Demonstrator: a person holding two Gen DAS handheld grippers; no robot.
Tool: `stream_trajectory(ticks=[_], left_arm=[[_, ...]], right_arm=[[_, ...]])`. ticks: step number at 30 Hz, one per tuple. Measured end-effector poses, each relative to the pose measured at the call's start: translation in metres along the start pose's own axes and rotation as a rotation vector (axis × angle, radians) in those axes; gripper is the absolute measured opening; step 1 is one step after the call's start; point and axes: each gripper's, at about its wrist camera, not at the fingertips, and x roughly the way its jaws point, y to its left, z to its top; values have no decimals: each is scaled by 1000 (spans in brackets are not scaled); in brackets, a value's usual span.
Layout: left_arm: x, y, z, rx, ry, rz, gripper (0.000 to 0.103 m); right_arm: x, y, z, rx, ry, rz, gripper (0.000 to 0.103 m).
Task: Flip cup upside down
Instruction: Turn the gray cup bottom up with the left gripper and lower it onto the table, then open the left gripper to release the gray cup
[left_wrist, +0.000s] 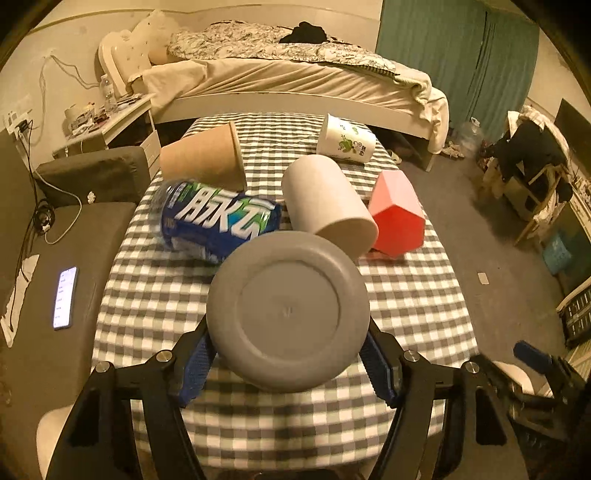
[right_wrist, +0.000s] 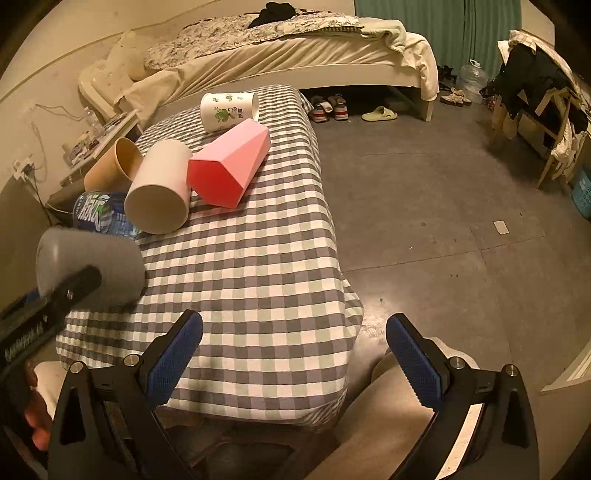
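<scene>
My left gripper (left_wrist: 288, 354) is shut on a grey cup (left_wrist: 288, 310). The cup's flat base faces the left wrist camera, and it is held above the checked tablecloth (left_wrist: 406, 295). In the right wrist view the same grey cup (right_wrist: 88, 258) shows at the left, tilted, with the left gripper's black finger (right_wrist: 70, 288) across it. My right gripper (right_wrist: 293, 354) is open and empty over the table's near right corner.
Lying on the table are a brown paper cup (left_wrist: 203, 157), a blue bottle (left_wrist: 218, 221), a cream cup (left_wrist: 328, 203), a pink faceted cup (left_wrist: 397, 218) and a white printed cup (left_wrist: 345, 138). A bed (left_wrist: 288, 74) stands behind. A phone (left_wrist: 65, 297) lies left.
</scene>
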Motion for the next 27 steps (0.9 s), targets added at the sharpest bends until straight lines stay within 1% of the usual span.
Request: stream_trajectory(ticks=[9,14,16,17,18,19,24,27], left_arm=[[13,3,9,-14,14,-26,73],[18,-4,13,34,21,-21,73],[17,-5,12,41,22,-19,74],[17,-4,11,37,24,-17,77],[16,-4,11,31,26,-12,84],[15,-4,11,26,23,-8,87],[4,-7,14,41,9,-8,87],[-9,-8,16,43,-15,-23,87]], right_arm=[[-1,1,-1,-3,5,-2,100],[-2,1,1,-2,4,-7,100],[-4,2,3,-6,0,-5,100],[-5,3,4,-9,-3,-5,100],[-6,4,5,-10,-8,-6,100],[-8,4,6,-10,-14,-7,100],[-16,7,11,-16,-31,-17,100],[-24,10,14,-25,-45,-23,100]])
